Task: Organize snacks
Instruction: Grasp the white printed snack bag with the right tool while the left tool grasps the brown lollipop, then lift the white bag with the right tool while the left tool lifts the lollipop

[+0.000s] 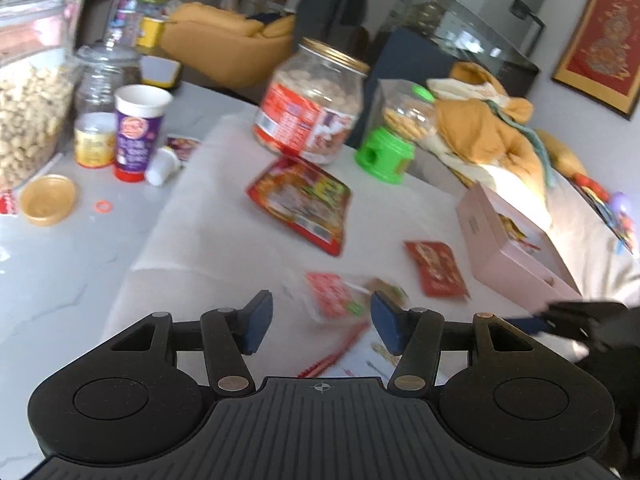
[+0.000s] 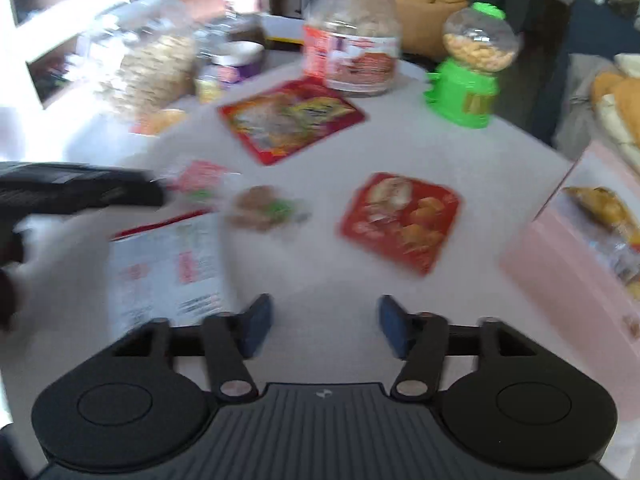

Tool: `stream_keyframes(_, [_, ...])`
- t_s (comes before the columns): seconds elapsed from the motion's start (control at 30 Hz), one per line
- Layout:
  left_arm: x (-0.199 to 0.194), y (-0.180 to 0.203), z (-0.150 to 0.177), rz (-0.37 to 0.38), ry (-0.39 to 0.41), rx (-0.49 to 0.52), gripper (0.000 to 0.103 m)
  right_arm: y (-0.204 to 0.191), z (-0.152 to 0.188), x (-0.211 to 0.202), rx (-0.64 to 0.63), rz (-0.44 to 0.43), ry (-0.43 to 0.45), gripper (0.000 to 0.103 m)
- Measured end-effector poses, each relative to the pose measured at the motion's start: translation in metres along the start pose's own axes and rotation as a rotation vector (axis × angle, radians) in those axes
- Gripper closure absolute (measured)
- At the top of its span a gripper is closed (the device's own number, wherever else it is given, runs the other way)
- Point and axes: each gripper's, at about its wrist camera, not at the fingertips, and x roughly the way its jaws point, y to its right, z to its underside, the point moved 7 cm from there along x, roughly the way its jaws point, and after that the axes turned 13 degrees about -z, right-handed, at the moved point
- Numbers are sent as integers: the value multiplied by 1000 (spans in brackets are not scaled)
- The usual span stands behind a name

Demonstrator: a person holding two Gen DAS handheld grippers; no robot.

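Observation:
Snack packets lie on a white cloth. A large red packet (image 1: 300,204) (image 2: 290,120) lies mid-table. A small red packet (image 1: 436,268) (image 2: 402,222) lies to its right. A clear red-and-green packet (image 1: 340,294) (image 2: 200,184) lies just ahead of my open, empty left gripper (image 1: 322,322). A small brownish packet (image 2: 266,208) lies beside it. A pink box (image 1: 512,248) (image 2: 580,256) holding snacks stands at the right. My right gripper (image 2: 326,326) is open and empty above bare cloth. The left gripper shows in the right wrist view (image 2: 80,192).
A big red-labelled jar (image 1: 316,108) (image 2: 352,36) and a green candy dispenser (image 1: 392,132) (image 2: 468,68) stand at the back. Jars, cups and a lid (image 1: 48,200) crowd the left side. A white printed leaflet (image 2: 168,268) lies near the left gripper. Orange cloth (image 1: 492,132) is piled at right.

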Motion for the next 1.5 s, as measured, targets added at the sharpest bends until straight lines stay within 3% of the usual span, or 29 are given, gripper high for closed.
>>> stream_keyframes(0.03, [-1, -1, -2, -9, 4, -2, 43, -7, 0, -5, 0, -36, 22, 19])
stream_keyframes(0.1, [-4, -1, -8, -20, 16, 9, 43, -23, -3, -8, -12, -105, 50, 14])
stream_keyframes(0.2, [-6, 5, -20, -29, 40, 55, 43, -50, -10, 6, -55, -174, 47, 14])
stream_keyframes(0.33, [9, 19, -34, -13, 35, 133, 43, -74, -14, 45, -66, -223, -27, 10])
stream_keyframes(0.37, [15, 23, -35, -9, 23, 155, 43, -80, -14, 48, -87, -194, -5, 12])
stream_keyframes(0.43, [27, 33, -32, -9, 3, 217, 43, -88, -8, 48, -174, -115, -14, 25])
stream_keyframes(0.5, [37, 44, -26, -4, -8, 295, 44, -85, 0, 35, -187, -102, 0, 26])
stream_keyframes(0.57, [46, 52, -18, -6, -34, 350, 48, -66, 13, 19, -139, -93, 10, 26])
stream_keyframes(0.77, [46, 74, 9, 46, -92, 421, 50, 28, 59, -37, 109, 75, 77, 25])
stream_keyframes(0.87, [45, 85, 18, -8, -74, 478, 50, 70, 76, -57, 238, 158, 133, 25])
stream_keyframes(0.97, [52, 90, 15, -41, -70, 463, 50, 91, 84, -62, 303, 172, 186, 20])
stream_keyframes(1.07, [60, 95, 9, -57, -64, 443, 52, 87, 84, -56, 297, 184, 209, 10])
stream_keyframes(1.2, [59, 101, 14, -77, -40, 468, 57, 72, 89, -50, 225, 290, 212, 0])
stream_keyframes(1.37, [30, 118, 42, 45, -70, 448, 60, 83, 90, -56, 280, 238, 229, 0])
stream_keyframes(1.5, [15, 135, 65, 57, -37, 468, 60, 81, 90, -53, 263, 256, 208, 0])
